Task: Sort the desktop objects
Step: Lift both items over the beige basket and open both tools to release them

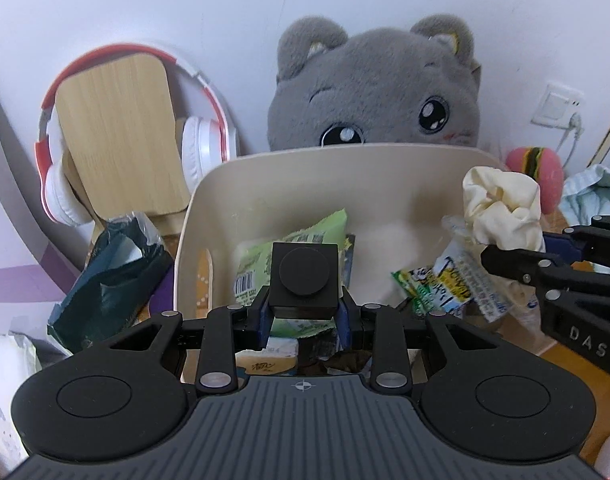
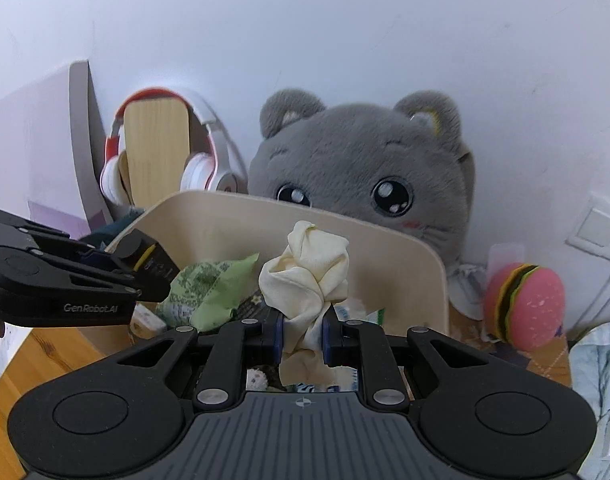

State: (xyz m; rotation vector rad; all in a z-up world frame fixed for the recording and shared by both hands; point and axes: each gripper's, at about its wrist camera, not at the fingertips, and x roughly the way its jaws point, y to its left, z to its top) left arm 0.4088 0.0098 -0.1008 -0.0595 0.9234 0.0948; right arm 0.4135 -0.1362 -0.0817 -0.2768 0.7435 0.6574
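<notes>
Black cube: clamped between the blue pads of the left gripper, held above the open beige bin; round disc on its facing side.
Cream cloth: crumpled wad pinched tight in the right gripper, bulk standing above the pads, a tail hanging below; also held over the bin.
Left gripper: jaws closed on the cube.
Right gripper: jaws nearly together, closed on the cloth.
Bin contents: green snack wrapper, barcode label, further printed packets heaped toward the near side.
Bin surroundings: dark crumpled bag just beside its left wall; grey plush cat behind it against the white wall.
Further left: red and white headphones hung on a wooden stand.
Further right: pink burger toy on the wooden desk, wall socket above.
</notes>
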